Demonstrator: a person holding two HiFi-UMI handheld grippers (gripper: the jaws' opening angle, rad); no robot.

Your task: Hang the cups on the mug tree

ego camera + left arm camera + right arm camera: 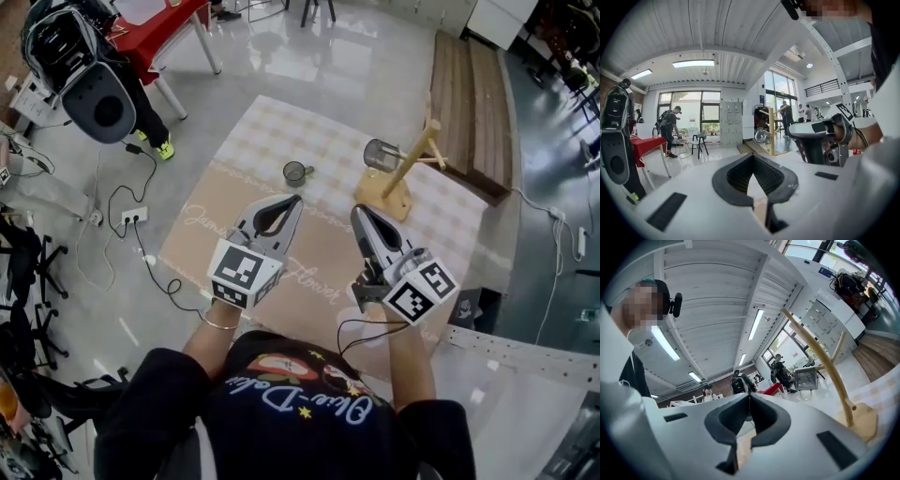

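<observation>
The left tool [293,201] is fully closed with nothing in its grip. The right tool [358,212] is likewise closed and empty. Both are held side by side over the mat [281,131] on the floor. One cup [296,172] stands on the mat at 12 o'clock from the left tool. The tree [410,171] stands at 1 o'clock from the right tool, and a second cup [380,154] hangs on its 9 o'clock peg
</observation>
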